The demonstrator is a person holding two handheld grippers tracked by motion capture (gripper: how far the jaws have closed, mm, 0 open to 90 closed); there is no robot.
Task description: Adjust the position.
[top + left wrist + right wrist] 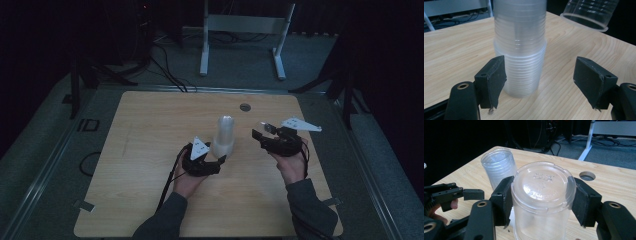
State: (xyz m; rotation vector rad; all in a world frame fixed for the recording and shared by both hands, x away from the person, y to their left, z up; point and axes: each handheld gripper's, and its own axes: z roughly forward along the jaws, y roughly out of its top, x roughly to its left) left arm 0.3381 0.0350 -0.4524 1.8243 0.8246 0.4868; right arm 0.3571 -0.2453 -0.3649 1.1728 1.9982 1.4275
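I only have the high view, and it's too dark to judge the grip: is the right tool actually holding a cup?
Observer: Yes. The right tool is shut on one clear cup, clamped from both sides, with its base facing that tool's camera.
Operator: And the left tool, is it gripping the stack?
Observer: No. Its jaws stand open at the stack's foot, and one pad is well clear of the stack's side.
Operator: Is the held cup lined up over the stack?
Observer: No. In the left gripper view it hangs tilted, off the table, up and to one side of the stack.
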